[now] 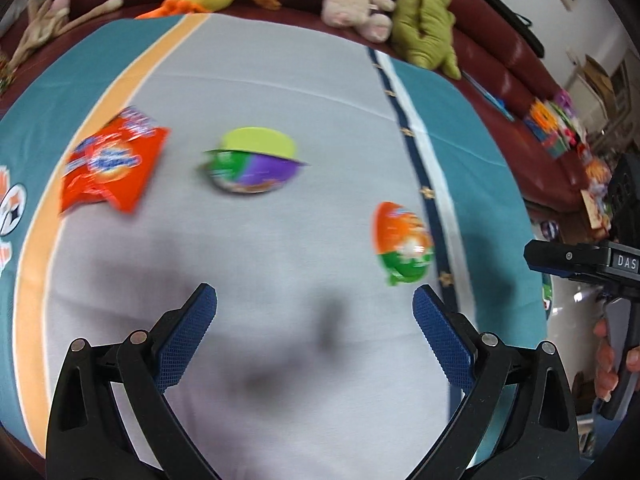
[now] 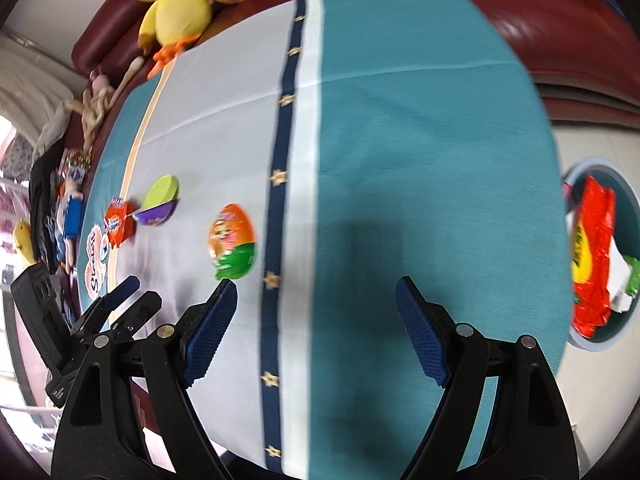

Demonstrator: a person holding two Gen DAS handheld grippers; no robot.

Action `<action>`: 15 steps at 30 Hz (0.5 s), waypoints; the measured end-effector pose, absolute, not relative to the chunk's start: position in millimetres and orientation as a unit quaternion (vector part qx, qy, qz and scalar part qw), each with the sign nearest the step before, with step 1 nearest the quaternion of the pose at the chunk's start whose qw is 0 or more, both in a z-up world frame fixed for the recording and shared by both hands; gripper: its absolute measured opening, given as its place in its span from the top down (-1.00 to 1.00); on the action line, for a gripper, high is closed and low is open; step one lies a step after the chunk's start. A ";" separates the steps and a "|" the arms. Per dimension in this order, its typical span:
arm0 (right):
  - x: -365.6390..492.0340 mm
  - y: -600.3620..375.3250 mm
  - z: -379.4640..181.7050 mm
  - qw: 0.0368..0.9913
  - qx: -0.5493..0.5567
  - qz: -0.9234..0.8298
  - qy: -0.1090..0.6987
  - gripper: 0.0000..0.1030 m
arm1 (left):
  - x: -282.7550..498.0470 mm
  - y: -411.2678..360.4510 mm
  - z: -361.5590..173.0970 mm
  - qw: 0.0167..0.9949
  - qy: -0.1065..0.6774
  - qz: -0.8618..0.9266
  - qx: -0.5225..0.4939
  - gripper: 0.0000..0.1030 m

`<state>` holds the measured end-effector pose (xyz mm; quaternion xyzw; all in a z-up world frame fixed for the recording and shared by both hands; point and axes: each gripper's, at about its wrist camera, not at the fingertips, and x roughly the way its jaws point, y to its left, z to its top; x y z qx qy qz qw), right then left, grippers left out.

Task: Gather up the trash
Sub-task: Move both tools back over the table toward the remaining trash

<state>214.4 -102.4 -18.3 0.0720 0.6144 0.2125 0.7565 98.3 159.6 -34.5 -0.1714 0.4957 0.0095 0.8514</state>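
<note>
Three pieces of trash lie on the cloth-covered table (image 1: 280, 92): an orange snack wrapper (image 1: 110, 166), a purple and green cup with a lime lid (image 1: 256, 162), and an orange and green egg-shaped wrapper (image 1: 404, 242). My left gripper (image 1: 315, 308) is open and empty above the grey cloth, nearer to me than the trash. My right gripper (image 2: 316, 300) is open and empty above the teal part of the cloth; the egg-shaped wrapper (image 2: 232, 236) lies just beyond its left fingertip (image 2: 224, 292). The cup (image 2: 158, 204) and orange wrapper (image 2: 120, 226) lie further left.
A round grey-blue bin (image 2: 622, 196) stands off the table's right edge, holding a red and yellow wrapper (image 2: 592, 256) and other trash. A dark red sofa (image 1: 500, 52) with plush toys (image 1: 424, 20) runs behind the table. The left gripper (image 2: 120, 304) shows at the right view's lower left.
</note>
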 end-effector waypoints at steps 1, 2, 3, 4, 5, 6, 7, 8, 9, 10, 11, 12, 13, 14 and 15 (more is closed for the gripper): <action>215.0 -95.2 -19.2 0.755 0.068 0.215 0.616 -0.50 | 96.0 166.7 -35.5 0.851 0.494 0.013 -0.177 -0.91; 215.2 -86.0 -20.2 0.754 0.063 0.218 0.617 -0.50 | 93.8 172.7 -36.6 0.851 0.492 0.017 -0.183 -0.91; 215.8 -79.5 -20.8 0.754 0.056 0.220 0.617 -0.50 | 92.2 179.7 -37.9 0.849 0.492 0.021 -0.190 -0.91; 216.2 -72.7 -21.5 0.754 0.049 0.223 0.616 -0.50 | 90.6 184.5 -39.3 0.848 0.492 0.024 -0.194 -0.91; 216.3 -61.7 -22.7 0.756 0.038 0.227 0.613 -0.50 | 89.1 189.7 -40.9 0.847 0.493 0.026 -0.197 -0.91; 216.3 -54.5 -23.9 0.758 0.030 0.229 0.610 -0.50 | 87.9 191.9 -41.5 0.846 0.494 0.028 -0.198 -0.91; 215.7 -47.0 -26.2 0.759 0.023 0.232 0.608 -0.50 | 86.3 194.5 -42.2 0.846 0.493 0.029 -0.199 -0.91; 215.4 -39.3 -27.9 0.759 0.017 0.235 0.607 -0.50 | 84.6 197.7 -42.9 0.846 0.493 0.030 -0.200 -0.91; 214.9 -29.7 -30.0 0.759 0.008 0.240 0.605 -0.44 | 83.0 200.9 -43.4 0.846 0.493 0.032 -0.201 -0.91; 214.6 -22.3 -31.3 0.760 0.000 0.244 0.603 -0.25 | 81.7 202.3 -43.6 0.846 0.494 0.033 -0.201 -0.91; 214.1 -13.3 -34.6 0.759 -0.011 0.247 0.602 -0.14 | 80.5 205.3 -43.9 0.845 0.494 0.035 -0.201 -0.91; 214.6 -7.8 -37.2 0.757 -0.015 0.249 0.604 -0.03 | 78.8 208.9 -44.1 0.846 0.493 0.036 -0.200 -0.91; 214.9 -3.0 -40.3 0.755 -0.019 0.250 0.606 -0.02 | 77.5 209.5 -43.3 0.845 0.494 0.037 -0.200 -0.91; 215.6 -0.3 -42.6 0.754 -0.022 0.249 0.607 -0.02 | 76.7 212.0 -43.4 0.845 0.494 0.038 -0.200 -0.91; 216.1 2.9 -45.0 0.755 -0.027 0.247 0.607 -0.02 | 75.8 214.9 -43.1 0.845 0.494 0.039 -0.200 -0.91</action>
